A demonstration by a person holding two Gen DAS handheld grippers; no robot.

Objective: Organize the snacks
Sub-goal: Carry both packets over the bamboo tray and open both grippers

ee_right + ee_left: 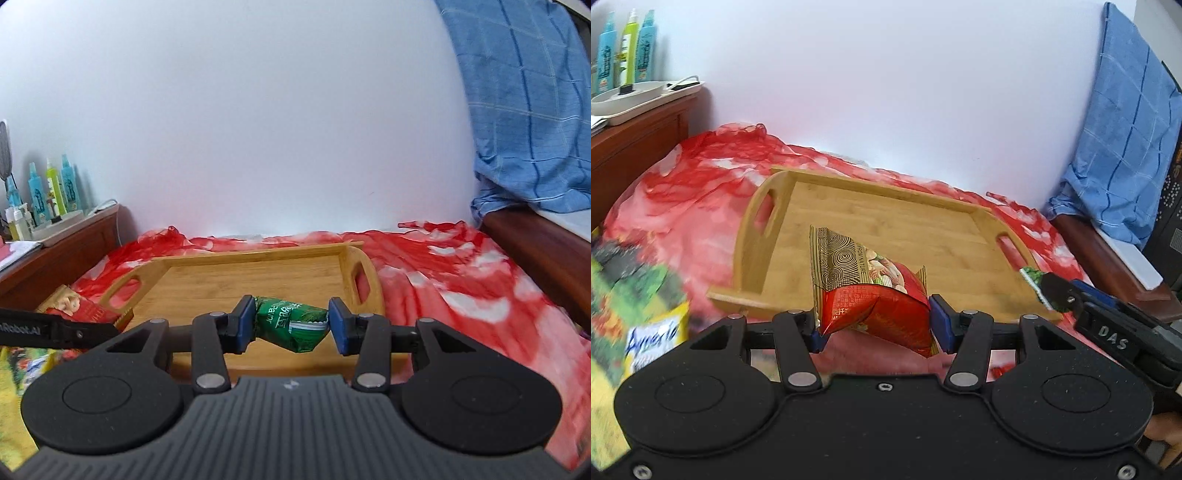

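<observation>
1. Left gripper (875, 321) is clamped on a red and gold snack packet (875, 295), both blue pads pressed into its crumpled sides, the packet hanging just over the near edge of the wooden tray (886, 225).
2. Right gripper (291, 325) has its pads squeezed on a small green snack packet (291, 323), held above the near part of the same tray (258, 273).
3. The tray itself: bamboo, cut-out handles at left and right, sitting on a red and white cloth (443, 280). Its floor shows bare wood; nothing can be seen lying in it.
4. In the left view the right gripper (1052, 291) comes in from the right with that green packet (1032, 277) at the tray's right corner.
5. Near left, off the tray, a yellow and green bag (635, 302), blurred.
6. Far left, a white oval dish (639, 98) on a wooden cabinet, spray bottles (628, 48) behind it; what sits in it is too small to tell.
</observation>
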